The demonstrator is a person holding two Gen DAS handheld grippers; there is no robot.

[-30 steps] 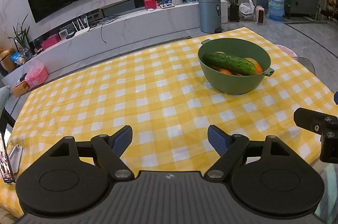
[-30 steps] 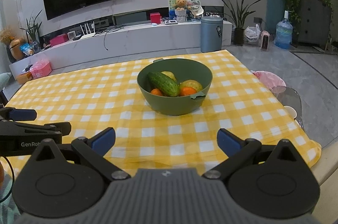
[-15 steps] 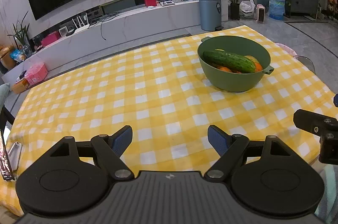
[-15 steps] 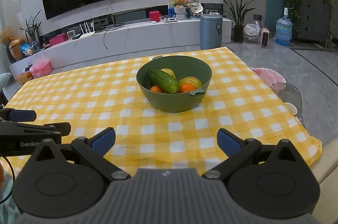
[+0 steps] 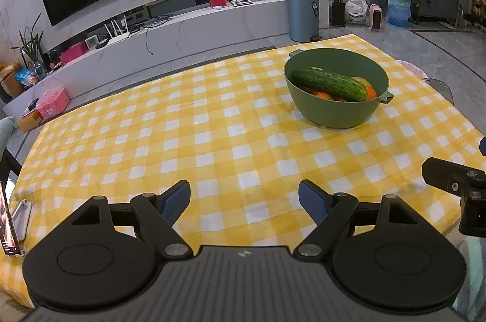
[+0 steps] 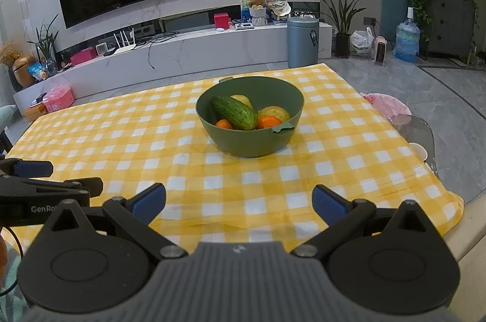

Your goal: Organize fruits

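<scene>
The green bowl (image 6: 249, 139) sits on the bench (image 6: 121, 139), on its yellow checked cloth (image 5: 182, 124), toward the far side. All the fruit I can see is in it. A long cucumber (image 6: 234, 112) lies on top, tilted across the pile. Under and beside it are two orange fruits (image 6: 268, 121) and two yellow fruits (image 6: 273, 112). No fruit lies loose on the cloth in either view.

The right hand-held gripper (image 6: 238, 202) hangs near the front edge of the bench, well apart from the bowl, pointed straight at it. Its blue pads are spread wide with nothing between them. The left hand-held gripper (image 5: 244, 200) hangs near the front edge too, with the bowl off to its right. Its pads are also spread wide and hold nothing.

I think this fits two stories. The fruit may all be gathered and the job is at its end. Or the bowl is a mixed pile that is meant to be sorted out onto the bench. The pictures do not settle which one it is, so I cannot say what move comes next
</scene>
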